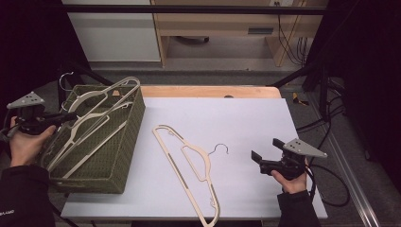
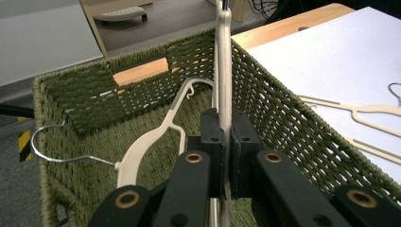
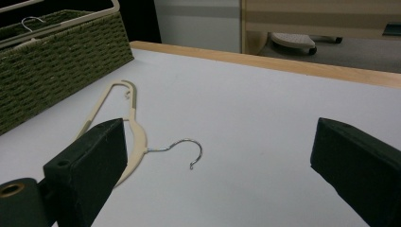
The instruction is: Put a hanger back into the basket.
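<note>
I am holding my left gripper point(image 2: 226, 156) over the near left edge of the green basket point(image 1: 127, 137), its jaws clamped on the bar of a cream hanger point(image 2: 222, 71) that is standing up on edge inside the basket. More hangers point(image 1: 92, 125) are lying in the basket beside it. My right gripper point(image 3: 217, 156) is hovering over the white table point(image 1: 236, 118) at its right side, jaws spread wide and holding nothing. Another hanger point(image 1: 189, 161) is lying flat mid-table, its hook point(image 3: 182, 149) pointing toward the right gripper, near but not touching it.
</note>
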Tool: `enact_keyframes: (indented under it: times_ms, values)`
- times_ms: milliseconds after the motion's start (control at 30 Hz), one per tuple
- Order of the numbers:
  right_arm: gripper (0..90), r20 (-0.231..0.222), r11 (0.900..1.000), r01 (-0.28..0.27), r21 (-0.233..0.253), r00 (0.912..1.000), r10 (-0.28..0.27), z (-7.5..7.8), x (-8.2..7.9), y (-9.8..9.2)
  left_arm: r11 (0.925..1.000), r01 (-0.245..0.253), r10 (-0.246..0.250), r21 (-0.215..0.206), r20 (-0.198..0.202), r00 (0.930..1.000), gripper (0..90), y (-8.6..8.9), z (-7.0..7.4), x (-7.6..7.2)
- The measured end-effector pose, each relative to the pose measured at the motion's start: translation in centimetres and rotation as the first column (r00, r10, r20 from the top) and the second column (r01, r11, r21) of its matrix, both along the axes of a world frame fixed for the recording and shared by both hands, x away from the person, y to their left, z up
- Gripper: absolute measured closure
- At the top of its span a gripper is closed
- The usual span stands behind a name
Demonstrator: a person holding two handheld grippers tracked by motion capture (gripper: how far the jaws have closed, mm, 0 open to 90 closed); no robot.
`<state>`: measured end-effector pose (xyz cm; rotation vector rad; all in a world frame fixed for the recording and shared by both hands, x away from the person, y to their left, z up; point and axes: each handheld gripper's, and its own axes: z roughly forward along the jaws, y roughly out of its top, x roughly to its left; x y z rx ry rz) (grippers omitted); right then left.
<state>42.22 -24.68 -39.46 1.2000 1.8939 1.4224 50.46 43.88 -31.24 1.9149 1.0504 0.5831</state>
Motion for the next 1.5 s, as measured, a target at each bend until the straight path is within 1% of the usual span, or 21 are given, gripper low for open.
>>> enact_keyframes:
  times_ms: [167, 233, 367, 533, 600, 633, 700, 767, 833, 933, 967, 1067, 1133, 1167, 1200, 1267, 1300, 1333, 1400, 1467, 1500]
  values:
    - [5.2, 0.006, 1.0, -0.001, -0.003, 1.0, 0.002, -0.1, 0.1, 0.0, 1.0, 0.002, -0.002, 0.007, -0.024, 0.9997, 86.6, 0.4, -0.3, -0.4]
    - [5.2, 0.003, 1.0, -0.003, -0.003, 1.0, 0.003, -0.1, 0.0, 0.0, 0.9996, 0.002, -0.001, 0.028, -0.046, 0.9989, 86.6, 0.3, -0.7, -0.4]
    - [5.2, -0.002, 1.0, -0.006, 0.003, 1.0, 0.006, -0.1, 0.0, 0.1, 0.9996, 0.007, -0.005, 0.029, -0.065, 0.9979, 86.6, -0.1, -1.5, -0.1]
    - [5.2, 0.002, 1.0, -0.004, -0.002, 1.0, 0.004, -0.1, 0.0, 0.1, 0.999, -0.015, 0.02, 0.042, -0.12, 0.9925, 86.6, -0.7, -3.6, 0.5]
    - [5.2, -0.001, 1.0, -0.005, -0.001, 1.0, 0.005, -0.1, 0.0, 0.1, 0.9991, -0.027, 0.031, 0.032, -0.146, 0.9889, 86.5, -0.8, -4.7, 0.7]
    - [5.2, 0.0, 1.0, -0.01, -0.002, 1.0, 0.01, -0.1, 0.0, 0.1, 0.9992, -0.03, 0.034, 0.027, -0.146, 0.9887, 86.4, -0.7, -5.0, 0.7]
    - [5.2, 0.0, 1.0, -0.009, -0.004, 1.0, 0.009, -0.1, 0.0, 0.1, 0.9988, -0.048, 0.046, -0.008, -0.152, 0.9873, 86.2, -0.1, -5.6, 0.6]
    - [5.2, -0.002, 1.0, -0.007, -0.002, 1.0, 0.007, -0.1, 0.0, 0.1, 0.998, -0.063, 0.061, -0.005, -0.155, 0.986, 85.8, 0.1, -5.9, 0.6]
    - [5.2, -0.004, 1.0, -0.003, -0.002, 1.0, 0.003, -0.1, 0.0, 0.2, 0.9947, -0.102, 0.101, -0.002, -0.155, 0.9827, 85.1, 0.1, -6.2, 0.7]
    - [5.3, -0.002, 1.0, -0.006, -0.002, 1.0, 0.006, -0.1, 0.0, 0.2, 0.9859, -0.167, 0.163, -0.01, -0.163, 0.9731, 83.9, 0.4, -6.5, 0.8]
    - [5.3, -0.002, 1.0, -0.005, -0.002, 1.0, 0.005, -0.1, 0.0, 0.2, 0.9794, -0.202, 0.199, -0.003, -0.171, 0.9651, 83.4, 0.4, -6.6, 1.0]
    - [5.3, -0.006, 1.0, -0.006, -0.002, 1.0, 0.006, -0.1, 0.0, 0.2, 0.964, -0.262, 0.266, 0.044, -0.185, 0.9461, 81.7, 0.7, -6.8, 1.3]
    - [5.3, -0.005, 1.0, -0.009, 0.0, 1.0, 0.009, -0.1, 0.0, 0.3, 0.9447, -0.311, 0.326, 0.105, -0.199, 0.9243, 78.2, 0.8, -7.0, 1.5]
    - [5.3, -0.004, 1.0, -0.011, -0.003, 0.9999, 0.011, -0.1, 0.0, 0.3, 0.9351, -0.328, 0.351, 0.134, -0.22, 0.9101, 76.1, 0.9, -7.3, 1.5]
    - [5.3, 0.001, 1.0, -0.013, -0.003, 0.9999, 0.013, -0.2, 0.0, 0.3, 0.9322, -0.334, 0.358, 0.139, -0.225, 0.906, 74.5, 1.0, -7.4, 1.5]
    - [5.3, -0.003, 1.0, -0.014, -0.005, 0.9999, 0.014, -0.2, 0.0, 0.3, 0.9299, -0.348, 0.367, 0.121, -0.236, 0.8998, 74.2, 1.3, -7.6, 1.4]
    - [5.3, -0.003, 1.0, -0.013, -0.005, 0.9999, 0.013, -0.2, 0.1, 0.3, 0.9267, -0.361, 0.376, 0.105, -0.243, 0.8944, 74.3, 1.3, -7.7, 1.4]
    - [5.3, -0.003, 1.0, -0.013, -0.003, 0.9999, 0.013, -0.2, 0.0, 0.3, 0.9286, -0.351, 0.371, 0.12, -0.253, 0.8935, 73.9, 1.5, -7.7, 1.3]
    - [5.3, -0.003, 1.0, -0.013, -0.004, 0.9999, 0.013, -0.2, 0.0, 0.3, 0.9236, -0.358, 0.382, 0.136, -0.261, 0.8863, 71.1, 1.5, -7.6, 1.3]
    - [5.3, -0.004, 1.0, -0.013, -0.003, 0.9999, 0.013, -0.2, 0.0, 0.4, 0.9223, -0.363, 0.386, 0.134, -0.26, 0.8851, 69.4, 1.5, -7.5, 1.1]
    - [5.3, -0.004, 1.0, -0.014, -0.003, 0.9999, 0.014, -0.2, 0.0, 0.4, 0.9189, -0.372, 0.394, 0.132, -0.254, 0.8833, 68.8, 1.5, -7.3, 1.0]
